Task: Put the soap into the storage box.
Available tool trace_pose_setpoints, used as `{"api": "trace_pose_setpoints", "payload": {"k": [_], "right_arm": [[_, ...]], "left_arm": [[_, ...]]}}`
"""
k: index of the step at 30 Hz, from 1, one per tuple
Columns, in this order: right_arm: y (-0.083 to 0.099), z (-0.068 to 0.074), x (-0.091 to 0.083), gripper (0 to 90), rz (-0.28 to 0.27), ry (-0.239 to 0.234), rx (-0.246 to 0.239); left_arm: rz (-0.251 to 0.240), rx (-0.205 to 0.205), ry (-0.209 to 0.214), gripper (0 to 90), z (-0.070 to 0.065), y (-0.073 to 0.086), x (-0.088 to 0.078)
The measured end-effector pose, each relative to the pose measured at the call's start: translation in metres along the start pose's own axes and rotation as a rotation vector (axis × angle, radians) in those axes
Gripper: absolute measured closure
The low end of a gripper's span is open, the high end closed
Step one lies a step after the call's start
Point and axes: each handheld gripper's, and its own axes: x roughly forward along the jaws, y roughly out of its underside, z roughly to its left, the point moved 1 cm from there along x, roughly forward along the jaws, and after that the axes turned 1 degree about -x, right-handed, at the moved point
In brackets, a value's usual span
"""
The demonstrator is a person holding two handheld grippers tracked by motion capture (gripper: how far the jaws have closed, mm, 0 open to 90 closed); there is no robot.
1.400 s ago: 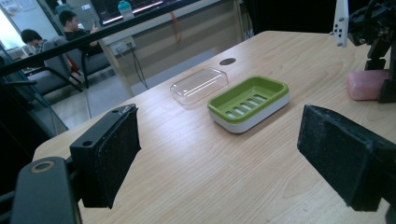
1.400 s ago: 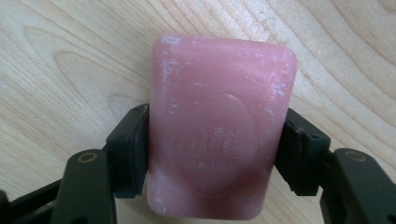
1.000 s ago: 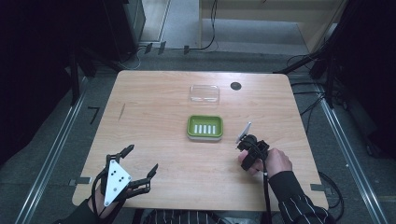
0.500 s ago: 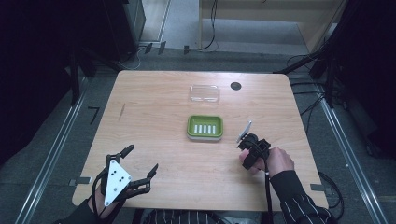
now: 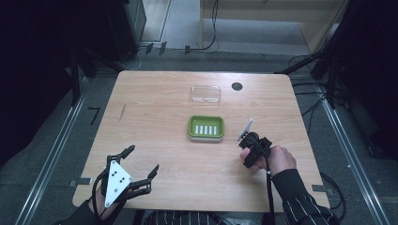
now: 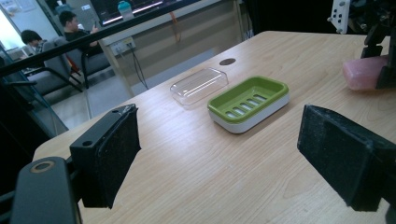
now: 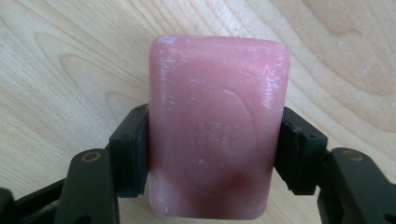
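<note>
Grey floor (image 5: pixel 56 154), dim surroundings

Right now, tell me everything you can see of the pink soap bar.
The pink soap bar is a rounded rectangular block, waxy and scuffed white at its edges, with an oval stamp pressed into its face. The right gripper is shut on its long sides, one black pad against each. It is just above the wooden table, right of the green soap dish.

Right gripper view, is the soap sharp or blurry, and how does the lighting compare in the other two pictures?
Right gripper view: the pink soap is evenly lit, its stamped oval soft, between the right tongs. Left gripper view: the near pads blur, the green soap dish is sharper, windows glare upper left. High view: the table is bright, its surroundings nearly black.
</note>
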Motion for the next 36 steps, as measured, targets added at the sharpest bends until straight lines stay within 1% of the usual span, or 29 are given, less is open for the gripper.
{"api": "trace_pose_setpoints", "payload": {"k": [7, 9, 11, 12, 13, 23, 28, 31, 33, 36], "right_arm": [[-0.004, -0.002, -0.005, 37.9, -0.017, 0.009, -0.010], [-0.006, -0.003, -0.006, 37.9, -0.012, 0.015, -0.015], [-0.007, -0.003, -0.006, 38.0, -0.021, 0.009, -0.020], [-0.008, -0.003, -0.007, 38.0, -0.011, 0.012, -0.023], [-0.009, -0.003, -0.007, 38.0, -0.020, 0.016, -0.026], [-0.017, -0.004, -0.010, 38.1, -0.021, 0.027, -0.040], [-0.021, -0.005, -0.012, 38.1, -0.021, 0.032, -0.051], [-0.024, -0.006, -0.013, 38.2, -0.031, 0.033, -0.065], [-0.025, -0.006, -0.014, 38.2, -0.031, 0.033, -0.063], [-0.028, -0.007, -0.016, 38.2, -0.035, 0.042, -0.078]], "left_arm": [[0.002, 0.001, 0.000, 13.3, 0.000, 0.000, 0.000], [0.001, 0.000, 0.000, 13.3, 0.000, 0.000, 0.000], [0.002, -0.001, 0.000, 13.3, 0.000, 0.000, 0.000], [0.002, -0.001, 0.000, 13.3, 0.000, 0.000, 0.000], [0.002, -0.001, 0.000, 13.3, 0.000, 0.000, 0.000], [0.001, -0.005, 0.000, 13.3, 0.000, 0.000, 0.000], [0.001, -0.006, 0.000, 13.3, 0.000, 0.000, 0.001], [0.001, -0.006, 0.001, 13.3, 0.000, 0.000, 0.001], [0.002, -0.004, 0.001, 13.3, 0.000, 0.000, 0.001], [0.001, -0.004, 0.001, 13.3, 0.000, 0.000, 0.001]]}}
